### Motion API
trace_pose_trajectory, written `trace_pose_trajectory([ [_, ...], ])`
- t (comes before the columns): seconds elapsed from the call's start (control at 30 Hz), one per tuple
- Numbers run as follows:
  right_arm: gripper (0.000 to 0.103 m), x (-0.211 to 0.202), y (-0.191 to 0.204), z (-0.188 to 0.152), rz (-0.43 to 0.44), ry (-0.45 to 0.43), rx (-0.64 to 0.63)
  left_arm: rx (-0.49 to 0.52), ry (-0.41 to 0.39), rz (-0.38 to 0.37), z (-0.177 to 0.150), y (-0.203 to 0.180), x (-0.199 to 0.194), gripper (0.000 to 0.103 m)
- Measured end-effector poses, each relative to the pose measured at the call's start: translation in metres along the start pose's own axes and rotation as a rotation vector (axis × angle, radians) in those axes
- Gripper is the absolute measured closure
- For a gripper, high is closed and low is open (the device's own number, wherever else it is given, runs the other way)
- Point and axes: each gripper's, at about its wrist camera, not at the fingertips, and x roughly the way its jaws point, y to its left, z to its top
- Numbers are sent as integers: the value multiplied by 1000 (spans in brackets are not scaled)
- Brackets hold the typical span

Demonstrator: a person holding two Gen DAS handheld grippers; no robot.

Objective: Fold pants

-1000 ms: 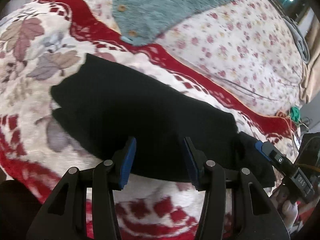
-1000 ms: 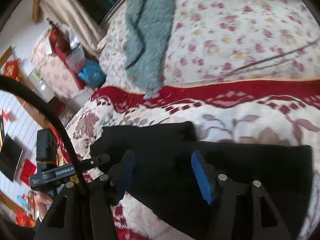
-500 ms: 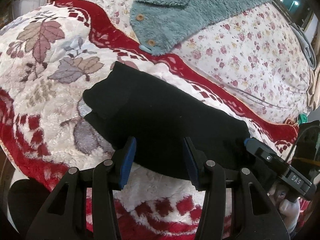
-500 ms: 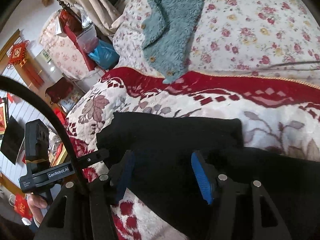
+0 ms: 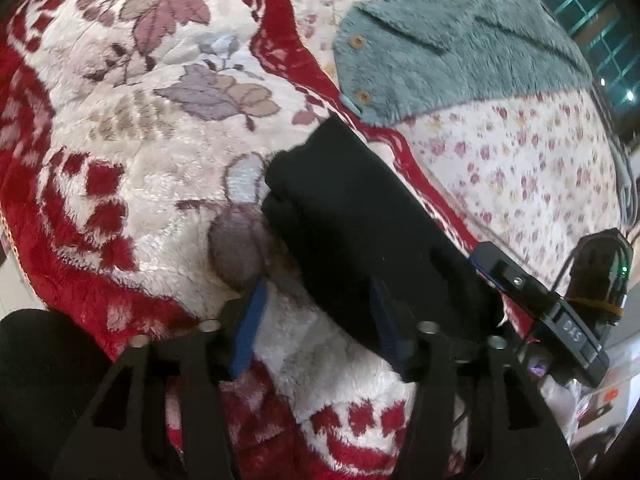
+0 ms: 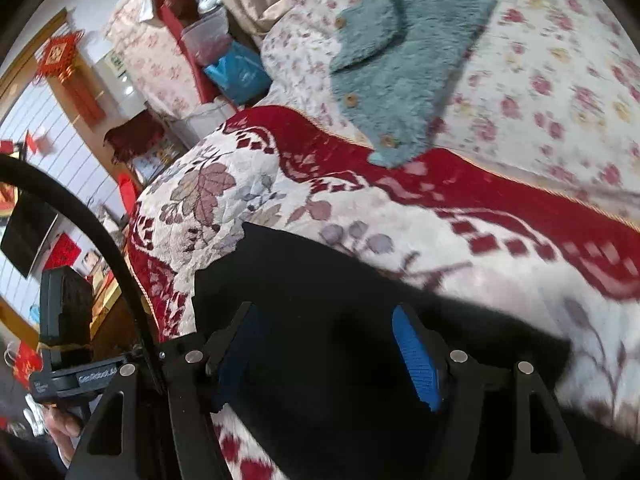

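Both our left gripper (image 5: 316, 320) and right gripper (image 6: 332, 356) stand wide, gripping nothing. Black pants (image 5: 360, 216) ahead: soft, limp, light; we'd pinch the stacked edge.

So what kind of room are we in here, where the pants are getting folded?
Most likely a home bedroom: the folded black pants lie on a plush red-and-cream leaf-patterned blanket over a floral bedsheet, with a fuzzy teal buttoned garment nearby.
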Motion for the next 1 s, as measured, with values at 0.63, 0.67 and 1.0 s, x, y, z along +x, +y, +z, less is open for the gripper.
trace_pose_trajectory([
  [0.63, 51, 129, 37, 55, 54, 239, -277, -9, -19, -48, 8, -2, 38, 45],
  [0.67, 61, 128, 37, 56, 52, 220, -274, -6, -26, -61, 10, 0, 38, 53],
  [1.0, 82, 56, 33, 60, 179, 31, -122, 132, -127, -232, 14, -41, -15, 88],
])
